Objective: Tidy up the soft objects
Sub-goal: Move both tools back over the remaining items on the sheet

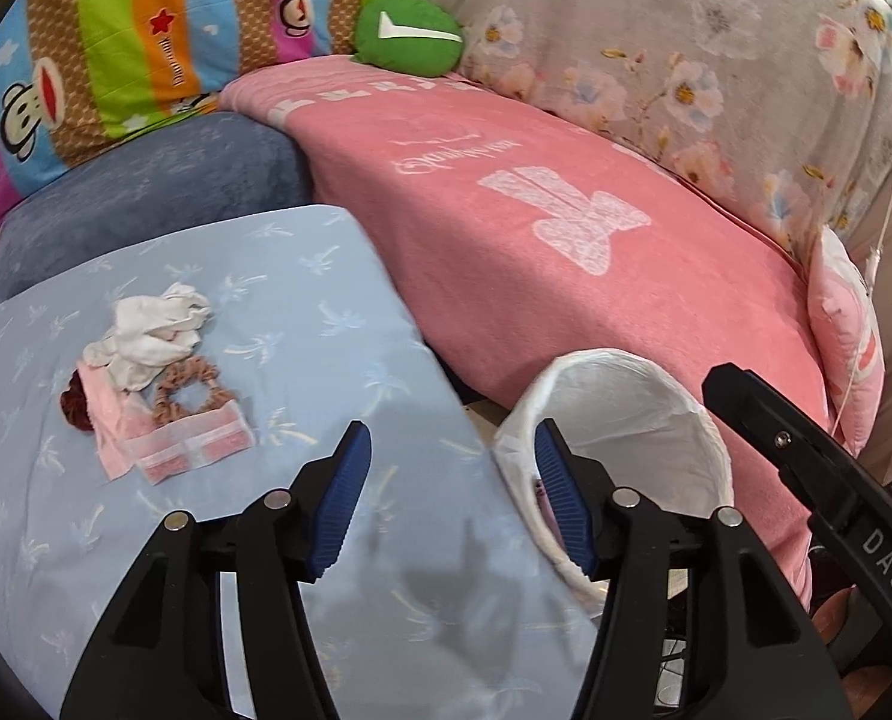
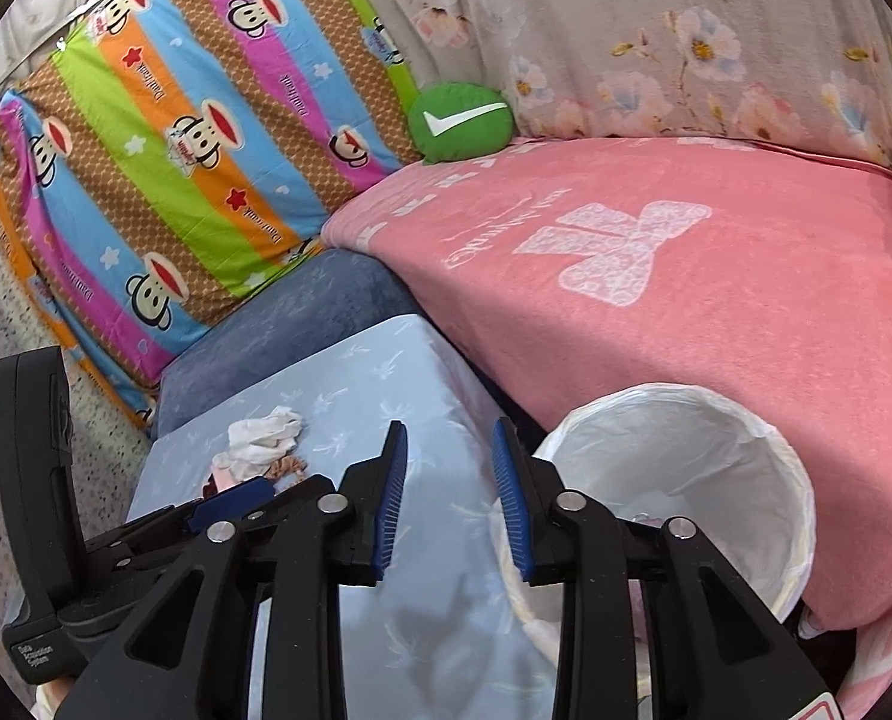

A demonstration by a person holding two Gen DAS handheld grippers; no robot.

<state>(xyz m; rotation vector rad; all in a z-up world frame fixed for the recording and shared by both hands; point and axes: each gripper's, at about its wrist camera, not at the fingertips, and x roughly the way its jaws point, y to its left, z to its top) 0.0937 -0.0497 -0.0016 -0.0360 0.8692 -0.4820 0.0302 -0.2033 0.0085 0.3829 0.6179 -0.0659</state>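
Socks (image 1: 152, 336) and scrunchies (image 1: 191, 393) lie piled; both grippers (image 1: 446, 498) (image 2: 449, 504) gape empty.

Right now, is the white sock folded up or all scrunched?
Scrunched. The white sock lies in a crumpled heap, partly on the pink cloth and beside the brown scrunchie.

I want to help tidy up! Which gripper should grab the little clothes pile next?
Probably the left gripper. It is open and empty, and the pile lies beside it on the blue cloth. The right gripper sits nearer the white bin.
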